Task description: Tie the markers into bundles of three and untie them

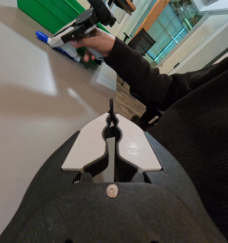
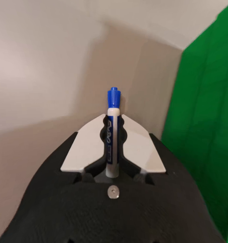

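My right gripper (image 2: 113, 115) is shut on a whiteboard marker (image 2: 113, 131) with a white body and a blue cap. The marker lies lengthwise between the jaws, and its cap pokes out past the fingertips. In the left wrist view the right gripper (image 1: 54, 42) holds the marker (image 1: 41, 35) low over the grey table (image 1: 25, 92), next to a green box (image 1: 47, 11). My left gripper (image 1: 112, 115) is shut near the table's edge, and a thin black strip (image 1: 111, 105) sticks out between its fingertips.
A hand (image 1: 97, 43) in a black knit sleeve (image 1: 143, 73) holds the right gripper. The table edge (image 1: 116, 85) drops to a wooden floor (image 1: 125, 103). A black office chair (image 1: 142, 42) stands beyond. The green box (image 2: 202, 105) fills the right of the right wrist view. Spacing between my two grippers at the tips: around 35 cm.
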Tool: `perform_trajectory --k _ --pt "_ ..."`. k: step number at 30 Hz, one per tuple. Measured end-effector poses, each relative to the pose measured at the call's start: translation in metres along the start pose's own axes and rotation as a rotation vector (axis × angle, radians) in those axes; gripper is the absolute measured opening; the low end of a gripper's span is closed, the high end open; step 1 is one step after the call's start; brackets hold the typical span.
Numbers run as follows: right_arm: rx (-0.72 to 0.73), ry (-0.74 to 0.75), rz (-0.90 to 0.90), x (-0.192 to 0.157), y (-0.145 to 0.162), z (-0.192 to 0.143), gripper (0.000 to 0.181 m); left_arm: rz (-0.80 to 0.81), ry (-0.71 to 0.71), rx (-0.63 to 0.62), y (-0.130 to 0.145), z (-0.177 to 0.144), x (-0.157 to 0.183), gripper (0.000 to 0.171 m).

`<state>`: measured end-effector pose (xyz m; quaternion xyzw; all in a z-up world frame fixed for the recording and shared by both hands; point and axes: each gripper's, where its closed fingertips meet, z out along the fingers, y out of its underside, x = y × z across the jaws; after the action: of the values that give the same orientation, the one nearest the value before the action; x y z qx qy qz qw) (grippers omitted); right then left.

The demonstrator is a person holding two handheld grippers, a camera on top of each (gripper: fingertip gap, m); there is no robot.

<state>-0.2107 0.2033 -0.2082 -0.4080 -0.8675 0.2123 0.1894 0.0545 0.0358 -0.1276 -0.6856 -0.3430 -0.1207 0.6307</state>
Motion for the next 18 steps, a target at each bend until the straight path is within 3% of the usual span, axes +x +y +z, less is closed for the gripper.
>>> perform_trajectory --k 4,9,14,18 --pt "0.099 -0.133 -0.020 -0.025 -0.021 -0.021 0.018 -0.002 0.004 0.001 -0.001 0.000 0.000 0.003" --pt "0.394 -0.208 -0.015 -0.036 -0.072 -0.085 0.018 -0.011 0.010 -0.006 0.001 0.001 -0.001 0.003" --pt "0.700 -0.142 0.130 0.019 -0.106 -0.166 0.018 -0.010 0.019 0.002 -0.001 -0.001 0.001 0.003" --pt "0.778 0.045 0.269 0.106 -0.088 -0.191 0.018 -0.016 0.024 0.004 -0.001 -0.001 0.001 0.003"
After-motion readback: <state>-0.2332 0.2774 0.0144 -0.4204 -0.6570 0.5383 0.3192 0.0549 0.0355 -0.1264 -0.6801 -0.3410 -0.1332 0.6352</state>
